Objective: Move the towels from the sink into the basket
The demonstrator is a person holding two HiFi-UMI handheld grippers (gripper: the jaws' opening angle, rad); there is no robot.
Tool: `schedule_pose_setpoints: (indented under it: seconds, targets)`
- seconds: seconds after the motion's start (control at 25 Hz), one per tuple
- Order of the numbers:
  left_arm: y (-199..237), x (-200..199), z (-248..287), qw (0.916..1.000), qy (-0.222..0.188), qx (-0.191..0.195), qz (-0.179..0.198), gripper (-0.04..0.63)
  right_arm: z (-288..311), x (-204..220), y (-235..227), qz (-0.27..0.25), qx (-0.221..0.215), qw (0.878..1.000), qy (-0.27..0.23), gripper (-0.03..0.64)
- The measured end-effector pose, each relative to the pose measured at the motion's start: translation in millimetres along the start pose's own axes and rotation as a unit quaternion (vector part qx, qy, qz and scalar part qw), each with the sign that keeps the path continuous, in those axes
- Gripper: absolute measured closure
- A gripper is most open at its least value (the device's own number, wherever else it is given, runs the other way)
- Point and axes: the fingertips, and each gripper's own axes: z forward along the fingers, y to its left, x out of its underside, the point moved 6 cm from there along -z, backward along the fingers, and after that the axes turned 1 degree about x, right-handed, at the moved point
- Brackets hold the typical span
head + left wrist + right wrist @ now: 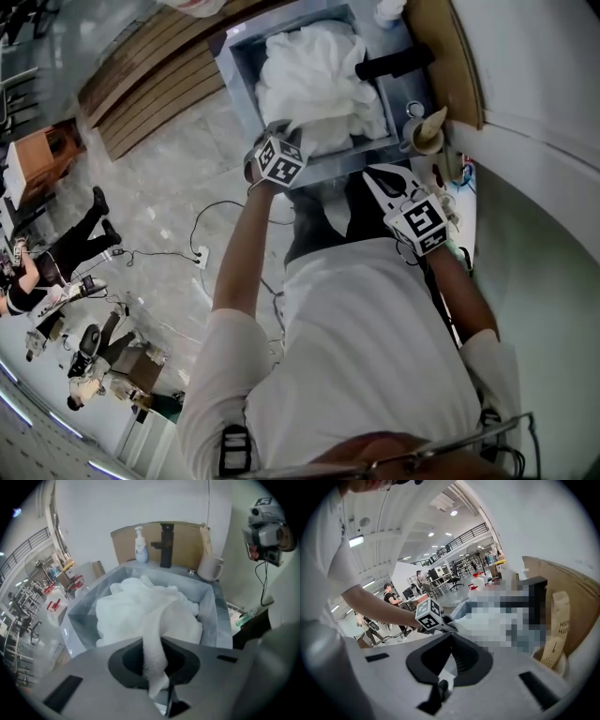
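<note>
your left gripper (156, 656) is down at the front edge of the grey metal sink (242, 70), and it's clenched on a fold of white towel (153, 634). in the left gripper view that strip runs up out of the pile and right through between the jaws, with its end hanging past them. the rest of the heap of crumpled white towels (314, 75) is still sitting in the sink and pretty much fills the basin. your right gripper (449, 641) is hanging just off the sink's front right corner, clear of the towels, with its jaws pressed together on nothing. at the back of the sink there's a black faucet (165, 545), a white pump soap bottle (140, 545) to its left and a cream mug (210, 567) on the back right corner. a brown cardboard panel (187, 538) stands up behind the sink against the wall.
</note>
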Motion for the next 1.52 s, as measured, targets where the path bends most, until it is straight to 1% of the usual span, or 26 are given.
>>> schedule_pose_setpoints:
  seconds: [0.16,0.24,0.32,0.4,0.48,0.6,0.72,0.88,1.12,1.24,1.36,1.52]
  targets:
    - [11,-14,-35,0.9984,-0.043,-0.031,-0.019,0.552,-3,-11,0,0.001,0.005,1.000,-0.012,0.618]
    - [18,-20,-58,0.9955,-0.073,-0.047,-0.037,0.552,-4,-16,2,0.017,0.015,1.000,-0.021,0.618]
    - [23,-24,-85,0.9911,-0.105,-0.059,-0.058,0.552,-6,-21,6,0.035,0.027,0.999,-0.031,0.618]
    - [32,-31,-110,0.9858,-0.138,-0.067,-0.069,0.552,-6,-29,8,0.040,0.044,0.997,-0.042,0.618]
    - [38,-37,-133,0.9809,-0.168,-0.072,-0.068,0.552,-7,-38,12,0.035,0.058,0.996,-0.051,0.618]
    - [46,-45,-171,0.9721,-0.211,-0.077,-0.066,0.552,-10,-54,24,0.015,0.072,0.996,-0.059,0.618]
    - [56,-51,-211,0.9610,-0.254,-0.085,-0.069,0.552,-14,-74,36,-0.012,0.081,0.994,-0.072,0.618]
    - [64,-55,-267,0.9464,-0.299,-0.094,-0.077,0.552,-19,-97,53,-0.038,0.085,0.992,-0.088,0.618]
    - [69,-48,-352,0.9171,-0.369,-0.122,-0.088,0.552,-23,-126,72,-0.071,0.082,0.988,-0.112,0.618]
    - [73,-43,-394,0.9057,-0.389,-0.133,-0.104,0.552,-19,-142,80,-0.086,0.073,0.986,-0.127,0.618]
    - [77,-34,-435,0.8889,-0.417,-0.150,-0.116,0.552,-15,-154,94,-0.108,0.059,0.983,-0.134,0.618]
    - [84,-24,-502,0.8642,-0.457,-0.170,-0.122,0.552,-12,-177,112,-0.128,0.043,0.980,-0.143,0.618]
